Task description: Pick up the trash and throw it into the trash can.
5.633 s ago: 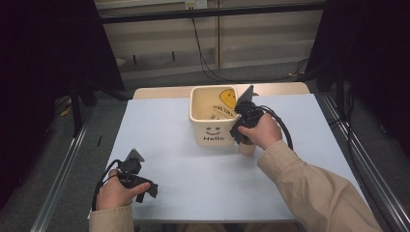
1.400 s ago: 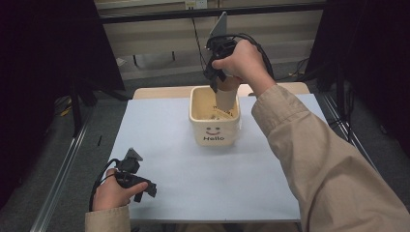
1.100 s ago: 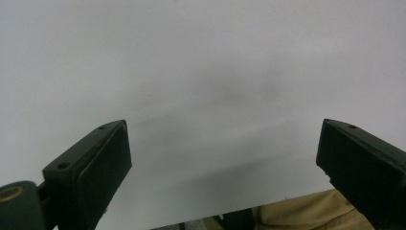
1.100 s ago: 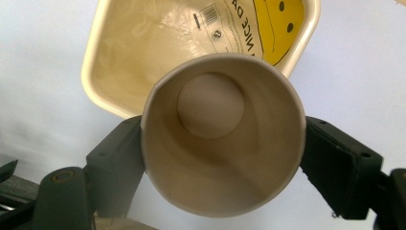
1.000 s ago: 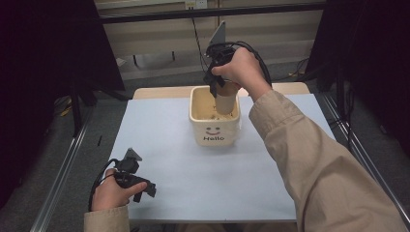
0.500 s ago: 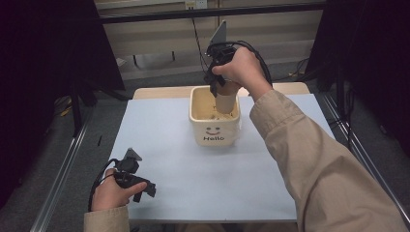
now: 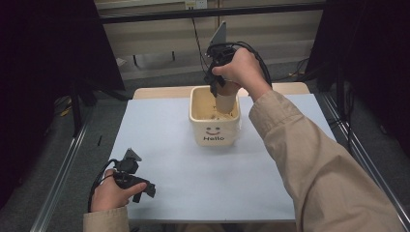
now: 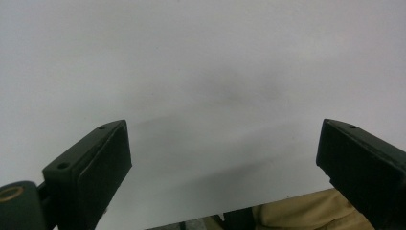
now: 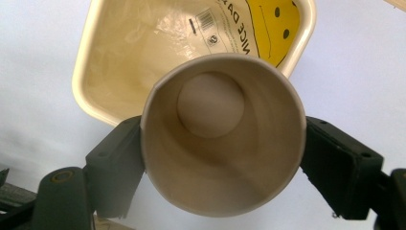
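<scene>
Paper cup (image 9: 222, 143), open mouth towards camera, clamped between both black jaws above the cream tub (image 9: 119, 52); white table (image 9: 38, 115) beneath.

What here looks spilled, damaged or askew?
Nothing stands out. The right gripper holds an empty, undented paper cup upright above the cream bin, which sits square on the table. No spill is visible.

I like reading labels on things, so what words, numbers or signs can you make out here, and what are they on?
"Hello", under a drawn smile: front of the cream tub, high view.
"NICE DA", cut off by the paper cup: inside the tub, beside a yellow smiley face, right gripper view.
Barcode sticker with small print: too small to read.
</scene>
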`<state>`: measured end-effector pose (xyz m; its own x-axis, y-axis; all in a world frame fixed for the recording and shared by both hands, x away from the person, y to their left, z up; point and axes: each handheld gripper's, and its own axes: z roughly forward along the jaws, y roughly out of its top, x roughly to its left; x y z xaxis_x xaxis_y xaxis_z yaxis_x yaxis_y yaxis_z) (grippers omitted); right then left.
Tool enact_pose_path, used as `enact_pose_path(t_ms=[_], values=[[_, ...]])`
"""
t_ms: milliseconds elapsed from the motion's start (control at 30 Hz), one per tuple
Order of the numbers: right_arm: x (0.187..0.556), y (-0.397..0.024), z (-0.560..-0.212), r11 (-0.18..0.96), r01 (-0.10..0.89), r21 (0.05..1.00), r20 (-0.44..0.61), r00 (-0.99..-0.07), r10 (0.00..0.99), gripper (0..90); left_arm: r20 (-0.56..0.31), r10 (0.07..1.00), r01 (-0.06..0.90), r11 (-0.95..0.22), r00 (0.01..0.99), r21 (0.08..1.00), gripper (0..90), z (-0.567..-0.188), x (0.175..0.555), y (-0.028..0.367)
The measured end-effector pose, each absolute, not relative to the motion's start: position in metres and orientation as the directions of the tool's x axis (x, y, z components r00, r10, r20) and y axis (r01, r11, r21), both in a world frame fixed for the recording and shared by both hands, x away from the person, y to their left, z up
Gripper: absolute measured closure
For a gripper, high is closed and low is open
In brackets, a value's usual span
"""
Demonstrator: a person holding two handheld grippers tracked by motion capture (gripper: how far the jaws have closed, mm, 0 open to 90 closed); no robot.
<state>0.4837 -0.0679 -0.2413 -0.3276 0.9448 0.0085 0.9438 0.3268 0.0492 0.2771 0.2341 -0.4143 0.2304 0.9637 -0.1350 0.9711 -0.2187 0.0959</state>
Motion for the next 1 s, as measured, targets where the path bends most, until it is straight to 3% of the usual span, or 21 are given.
enact_pose_path(t_ms=[1000], values=[[0.481,-0.071,-0.231,0.333,0.94,0.077,0.022,-0.335,0.942,13.1,-0.13,0.958,0.965,-0.244,0.255,0.096,4.6,-0.413,0.279,0.233]])
